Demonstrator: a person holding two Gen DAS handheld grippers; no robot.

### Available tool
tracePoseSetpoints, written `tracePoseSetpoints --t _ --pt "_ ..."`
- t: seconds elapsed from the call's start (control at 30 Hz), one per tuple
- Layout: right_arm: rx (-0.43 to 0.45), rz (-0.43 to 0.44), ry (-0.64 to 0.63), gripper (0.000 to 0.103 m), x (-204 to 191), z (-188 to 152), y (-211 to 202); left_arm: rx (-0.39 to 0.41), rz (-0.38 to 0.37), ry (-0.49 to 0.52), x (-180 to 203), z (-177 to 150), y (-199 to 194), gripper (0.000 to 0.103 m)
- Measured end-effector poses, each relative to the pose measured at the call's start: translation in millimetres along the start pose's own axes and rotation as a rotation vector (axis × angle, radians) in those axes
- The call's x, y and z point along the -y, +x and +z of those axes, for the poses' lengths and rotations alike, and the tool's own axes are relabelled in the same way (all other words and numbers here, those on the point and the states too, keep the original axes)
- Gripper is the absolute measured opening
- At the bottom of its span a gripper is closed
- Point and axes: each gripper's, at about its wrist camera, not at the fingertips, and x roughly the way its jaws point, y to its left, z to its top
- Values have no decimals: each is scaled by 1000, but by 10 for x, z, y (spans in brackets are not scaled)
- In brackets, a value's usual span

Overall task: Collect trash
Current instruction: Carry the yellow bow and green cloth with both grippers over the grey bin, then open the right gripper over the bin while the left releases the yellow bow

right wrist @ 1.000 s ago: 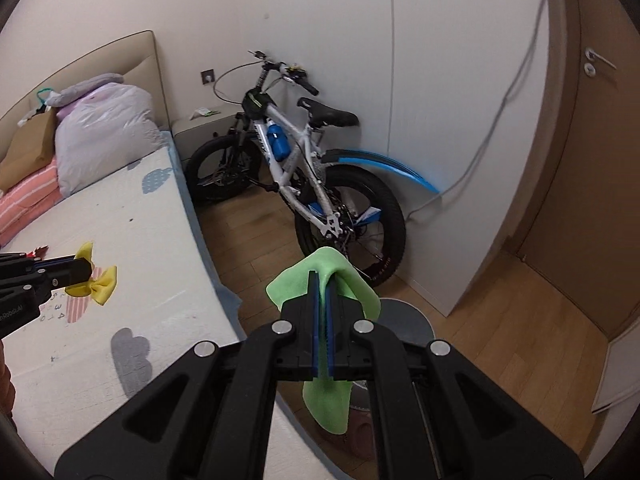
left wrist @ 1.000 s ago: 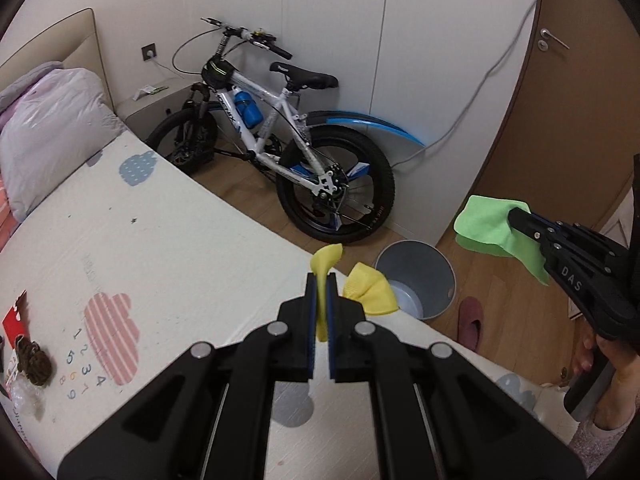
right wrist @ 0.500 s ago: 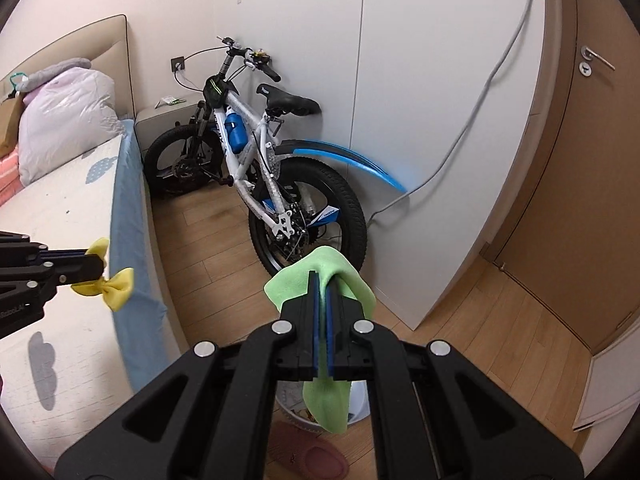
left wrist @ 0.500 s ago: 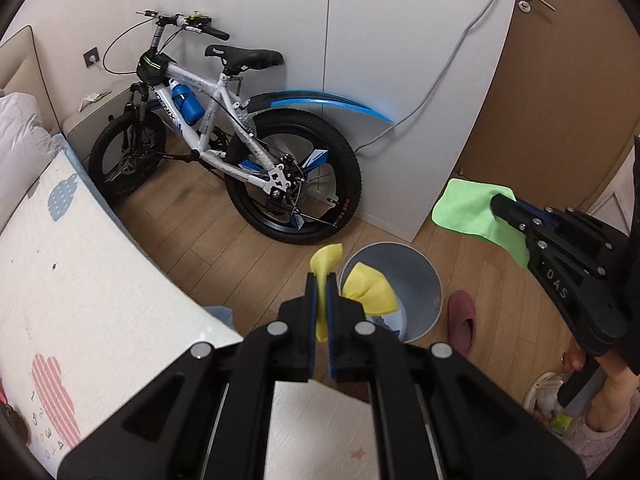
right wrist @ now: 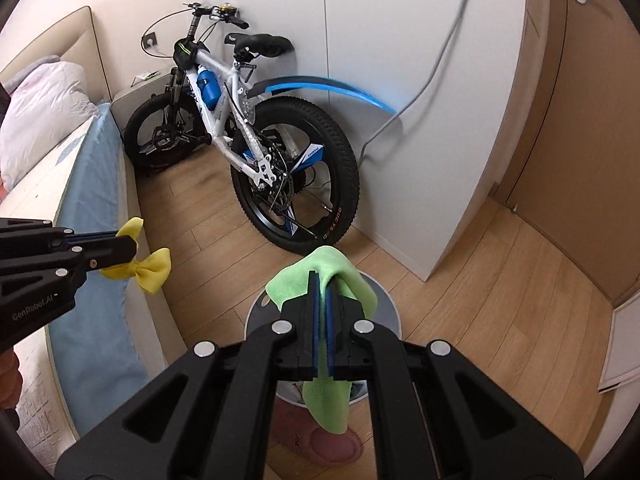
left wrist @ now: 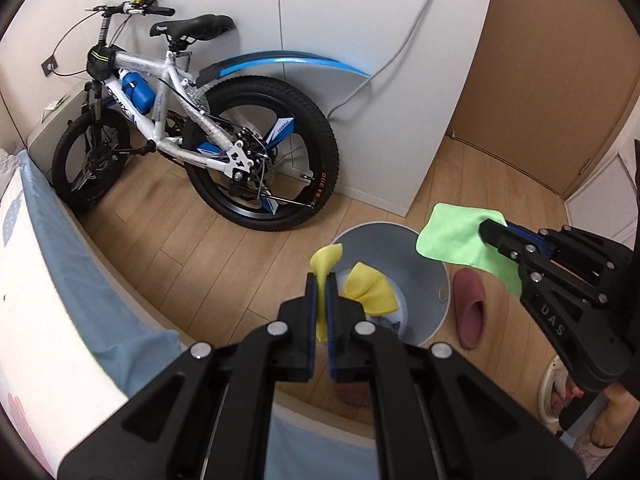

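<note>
My left gripper (left wrist: 321,280) is shut on a yellow fabric bow (left wrist: 370,288) and holds it over the near rim of a grey round trash bin (left wrist: 424,252) on the wooden floor. My right gripper (right wrist: 321,280) is shut on a light green cloth (right wrist: 326,392) and hangs it above the same bin (right wrist: 384,292). In the left wrist view the right gripper (left wrist: 486,228) with the green cloth (left wrist: 456,240) is just right of the bin. In the right wrist view the left gripper (right wrist: 130,250) with the bow (right wrist: 152,270) is at the left, beside the bed.
A white and blue bicycle (left wrist: 192,128) leans on the white wardrobe (left wrist: 360,40) behind the bin. A bed with a blue sheet (left wrist: 60,264) is at the left. A dark red slipper (left wrist: 470,304) lies right of the bin. A brown door (right wrist: 592,120) is at the right.
Both grippers have moved away from the bed towards the bin, each still holding its item. The bin and bicycle now look closer and larger.
</note>
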Motion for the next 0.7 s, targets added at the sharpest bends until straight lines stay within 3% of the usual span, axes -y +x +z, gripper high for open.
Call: tracePoseSetpoints --t 0.17,0.23,0.3,0.43,0.7 --pt "-9 26 19 7 37 -13 96 -11 -10 18 58 -16 59 5" --pt "0 29 26 31 45 -22 84 -16 -12 25 80 -27 71 5" --pt "12 30 36 39 59 -24 65 -22 -11 29 87 -31 87 5" --pt "19 29 47 41 87 -18 50 -27 -18 29 105 -40 77 5" --pt "39 6 77 58 171 -11 -9 -33 -18 48 174 -8 117 5"
